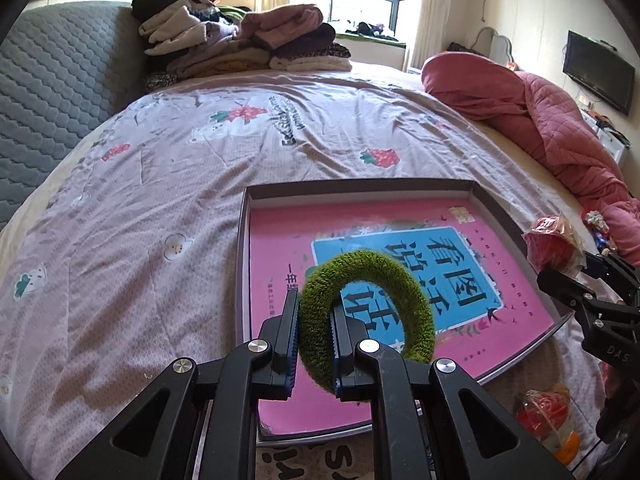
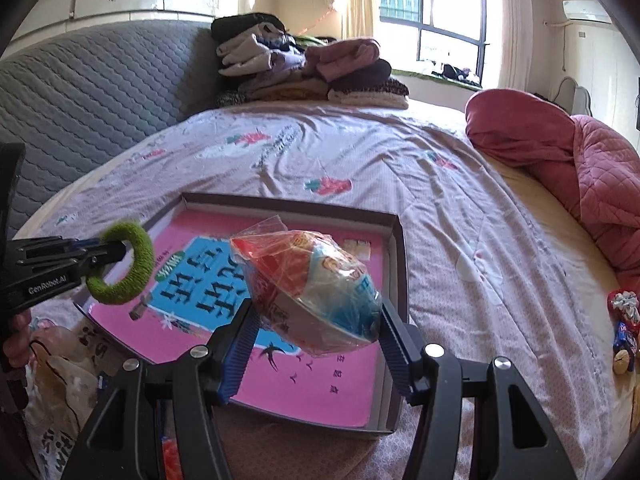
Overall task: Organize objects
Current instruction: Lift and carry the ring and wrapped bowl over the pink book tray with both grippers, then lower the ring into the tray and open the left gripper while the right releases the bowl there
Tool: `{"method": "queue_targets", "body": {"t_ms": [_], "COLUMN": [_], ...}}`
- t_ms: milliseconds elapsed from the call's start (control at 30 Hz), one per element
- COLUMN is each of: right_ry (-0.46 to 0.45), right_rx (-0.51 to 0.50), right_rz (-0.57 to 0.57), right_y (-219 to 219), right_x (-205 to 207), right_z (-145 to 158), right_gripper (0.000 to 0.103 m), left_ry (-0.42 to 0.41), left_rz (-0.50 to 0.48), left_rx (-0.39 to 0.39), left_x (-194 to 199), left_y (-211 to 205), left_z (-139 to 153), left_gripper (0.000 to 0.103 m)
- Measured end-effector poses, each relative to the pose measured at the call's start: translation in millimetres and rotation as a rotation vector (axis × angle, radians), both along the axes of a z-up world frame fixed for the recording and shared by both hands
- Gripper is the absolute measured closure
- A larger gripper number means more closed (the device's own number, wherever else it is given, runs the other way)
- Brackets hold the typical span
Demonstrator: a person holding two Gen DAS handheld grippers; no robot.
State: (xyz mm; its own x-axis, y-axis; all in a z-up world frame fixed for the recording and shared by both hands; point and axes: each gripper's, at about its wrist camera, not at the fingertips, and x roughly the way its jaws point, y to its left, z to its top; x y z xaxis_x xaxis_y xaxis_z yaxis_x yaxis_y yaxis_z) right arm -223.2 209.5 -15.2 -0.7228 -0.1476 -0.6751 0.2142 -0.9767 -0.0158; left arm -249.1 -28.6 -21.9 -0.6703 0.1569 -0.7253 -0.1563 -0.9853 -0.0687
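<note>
Left wrist view: my left claw (image 1: 314, 320) is clenched on a fuzzy green ring (image 1: 366, 306), a soft loop like a hair scrunchie. One finger presses the outside of the ring's left side and the other sits inside the hole, so the band is pinched between them. The ring is lifted above a shallow grey box (image 1: 360, 188) that lies open on the bed. A pink book (image 1: 280, 240) with a blue panel and large Chinese characters lies flat inside the box and fills most of it. At the far right edge of this view my right claw (image 1: 576, 268) comes in from the side, gripping a crinkly clear bag (image 1: 554, 240) with something red inside.

Right wrist view: my right claw (image 2: 316, 320) is clenched on that same bag, a clear plastic wrap around a round packaged item in orange, white and blue. Both fingers press on it from the two sides, and it hangs above the box's near right portion. My left claw shows at the left edge with the green ring held over the box's left corner.

The box rests on a pale lilac bedspread (image 1: 160, 160) printed with strawberries. A pile of folded clothes (image 1: 240, 40) sits at the far end of the bed, and a pink quilt (image 1: 540, 112) is bunched on the right side.
</note>
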Motion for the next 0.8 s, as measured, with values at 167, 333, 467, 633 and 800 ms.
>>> {"method": "queue_targets", "body": {"t_ms": [167,333,467,633,800], "right_ry": [-0.045,-0.086,-0.111,-0.115,-0.113], "right_rx": [0.018,0.037,0.056,0.069,0.077], "right_rz": [-0.021,-0.027,-0.036,-0.038,-0.028], "right_y": [3.7,4.4,4.7,5.2,2.1], "right_x": [-5.3,-9.7,-11.7,-11.5,-10.5], "right_z": [-11.3,-23.1,-30.7,-32.0,-33.1], "right_gripper": [0.044,0.044,0.044,0.044,0.044], "left_ry": [-0.039,-0.062,-0.078,-0.097,-0.100], "left_rz": [0.015,0.024,0.023,0.038,0.042], "left_rx": [-0.008,-0.015,-0.025,-0.045,-0.047], "left_x": [-4.1,-6.8,-7.7,-8.9,-9.1], "left_y": [-2.1,-3.5,-2.3,-2.4,-3.3], "left_z": [-7.7,-15.1,-20.8,-26.4,-27.1], "left_gripper": [0.090,0.090,0.090,0.089,0.089]}}
